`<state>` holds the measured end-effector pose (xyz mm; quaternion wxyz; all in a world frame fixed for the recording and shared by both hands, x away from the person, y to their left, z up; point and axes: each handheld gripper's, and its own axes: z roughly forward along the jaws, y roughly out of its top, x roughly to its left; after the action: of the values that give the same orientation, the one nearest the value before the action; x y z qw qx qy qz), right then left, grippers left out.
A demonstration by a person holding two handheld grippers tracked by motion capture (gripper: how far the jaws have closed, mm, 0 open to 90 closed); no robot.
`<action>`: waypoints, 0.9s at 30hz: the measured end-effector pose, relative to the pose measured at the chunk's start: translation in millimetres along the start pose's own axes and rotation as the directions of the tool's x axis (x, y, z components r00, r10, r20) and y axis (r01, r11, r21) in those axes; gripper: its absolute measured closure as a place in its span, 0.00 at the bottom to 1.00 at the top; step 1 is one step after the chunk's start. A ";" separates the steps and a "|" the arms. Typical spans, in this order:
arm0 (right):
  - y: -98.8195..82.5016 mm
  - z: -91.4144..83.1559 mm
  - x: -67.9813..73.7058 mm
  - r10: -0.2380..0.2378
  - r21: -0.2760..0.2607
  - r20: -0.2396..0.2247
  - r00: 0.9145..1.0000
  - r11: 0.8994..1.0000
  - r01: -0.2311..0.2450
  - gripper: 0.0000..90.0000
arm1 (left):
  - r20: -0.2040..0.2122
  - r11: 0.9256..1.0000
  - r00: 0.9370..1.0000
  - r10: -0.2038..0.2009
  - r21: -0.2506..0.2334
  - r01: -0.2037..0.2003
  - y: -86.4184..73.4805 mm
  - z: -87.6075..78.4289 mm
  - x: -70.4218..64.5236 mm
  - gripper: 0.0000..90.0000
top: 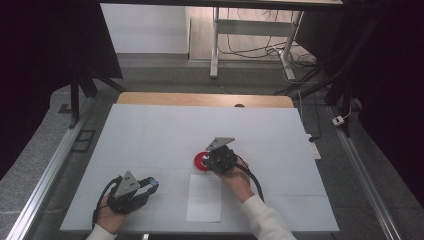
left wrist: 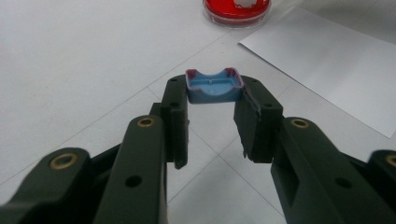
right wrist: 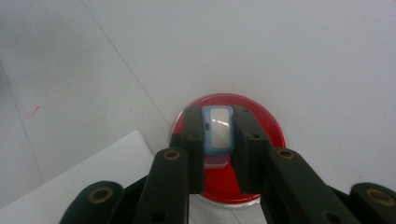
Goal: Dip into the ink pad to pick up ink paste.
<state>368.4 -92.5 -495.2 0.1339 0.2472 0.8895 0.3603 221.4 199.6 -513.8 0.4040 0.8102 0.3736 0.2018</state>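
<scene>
Here each hand-held gripper clamps a blue piece: left (left wrist: 214, 119) a cap (left wrist: 215, 87), right (right wrist: 218, 140) a stamp (right wrist: 218, 130).

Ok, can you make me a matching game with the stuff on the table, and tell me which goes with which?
Things:
1. blue cap
2. stamp
3. red dish
4. sheet of paper

Places:
A. lying flat on the table, near the person
B. clamped in the left gripper
C. on the table, under the stamp
D. clamped in the right gripper

Pairs: 1-B, 2-D, 3-C, 4-A
</scene>
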 end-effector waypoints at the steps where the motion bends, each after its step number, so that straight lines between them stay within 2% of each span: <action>1: -0.3 0.3 0.6 0.000 -0.007 -0.002 1.000 1.000 0.000 0.84 | -0.001 1.000 1.000 -0.001 -0.001 0.001 0.0 0.0 0.1 0.73; 3: -0.2 0.0 2.0 -0.015 -0.002 0.008 1.000 1.000 0.015 0.84 | 0.000 1.000 1.000 -0.003 -0.001 0.003 -0.1 0.1 0.5 0.73; 6: -0.1 -0.3 2.2 -0.012 -0.005 0.014 1.000 1.000 0.012 0.84 | -0.001 1.000 1.000 -0.003 -0.003 0.003 -0.1 -0.2 1.0 0.73; 8: -0.8 -1.2 1.0 -0.027 -0.020 -0.003 1.000 0.999 0.027 0.84 | -0.005 1.000 1.000 -0.004 -0.005 0.004 -0.2 -0.9 1.2 0.73; 12: 0.3 -9.4 -3.4 -0.002 -0.048 -0.013 1.000 0.999 0.002 0.84 | -0.007 1.000 1.000 -0.008 -0.007 0.007 -0.4 -1.6 2.7 0.73; 16: 0.1 -18.9 -6.9 0.037 -0.110 -0.025 0.999 0.993 -0.039 0.83 | -0.009 1.000 1.000 -0.009 -0.006 0.009 -0.6 -1.9 3.8 0.73; 25: -1.1 -28.0 -4.6 0.023 -0.141 -0.029 0.999 0.990 -0.027 0.83 | -0.011 1.000 1.000 -0.008 -0.007 0.008 -0.6 -2.5 4.2 0.73; 27: -1.7 -29.1 -5.7 0.033 -0.149 -0.033 0.999 0.988 -0.037 0.84 | -0.011 1.000 1.000 -0.009 -0.007 0.009 -0.8 -2.4 4.5 0.73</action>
<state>360.5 -113.4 -475.6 0.1320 0.2464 0.8573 0.4323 222.5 204.6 -512.9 0.4054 0.8061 0.3788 0.2056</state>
